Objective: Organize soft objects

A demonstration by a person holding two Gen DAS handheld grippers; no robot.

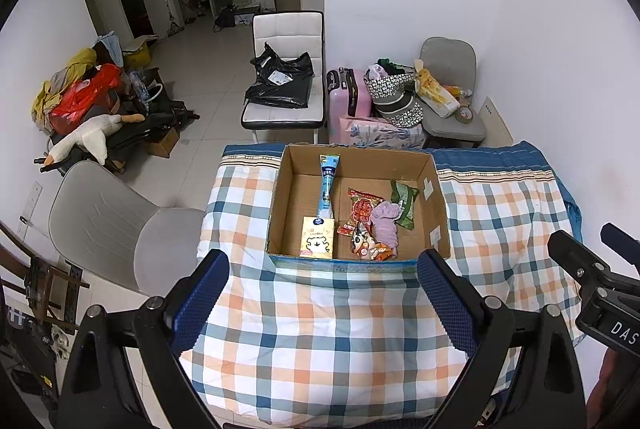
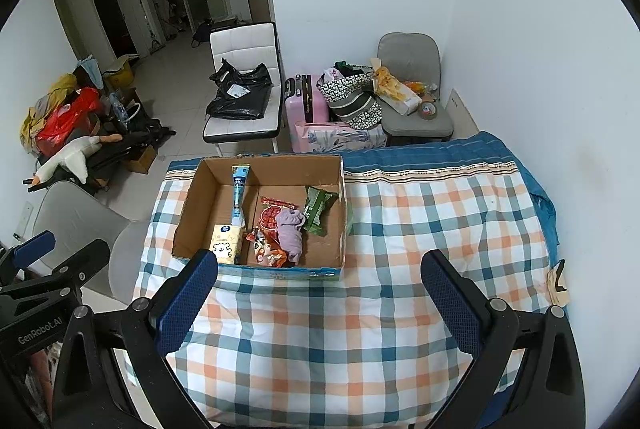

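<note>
An open cardboard box (image 1: 438, 201) stands on the plaid-covered table (image 1: 320, 329). It holds a purple soft cloth (image 1: 386, 223), a yellow tissue pack (image 1: 318, 237), a long blue packet (image 1: 329, 185), a green packet (image 1: 405, 203) and red snack packets (image 1: 360, 209). My left gripper (image 1: 322, 291) is open and empty, above the table just in front of the box. My right gripper (image 2: 320, 293) is open and empty, in front of the box (image 2: 342, 213) and to its right. The purple cloth (image 2: 291, 229) also shows in the right wrist view.
A grey chair (image 1: 104, 225) stands left of the table. Beyond the table are a white chair with a black bag (image 1: 280, 81), a pink suitcase (image 1: 348, 97), patterned bags (image 1: 396, 93) and a grey chair (image 1: 452, 109). A clutter pile with a plush goose (image 1: 88, 137) lies at the left. The wall runs along the right.
</note>
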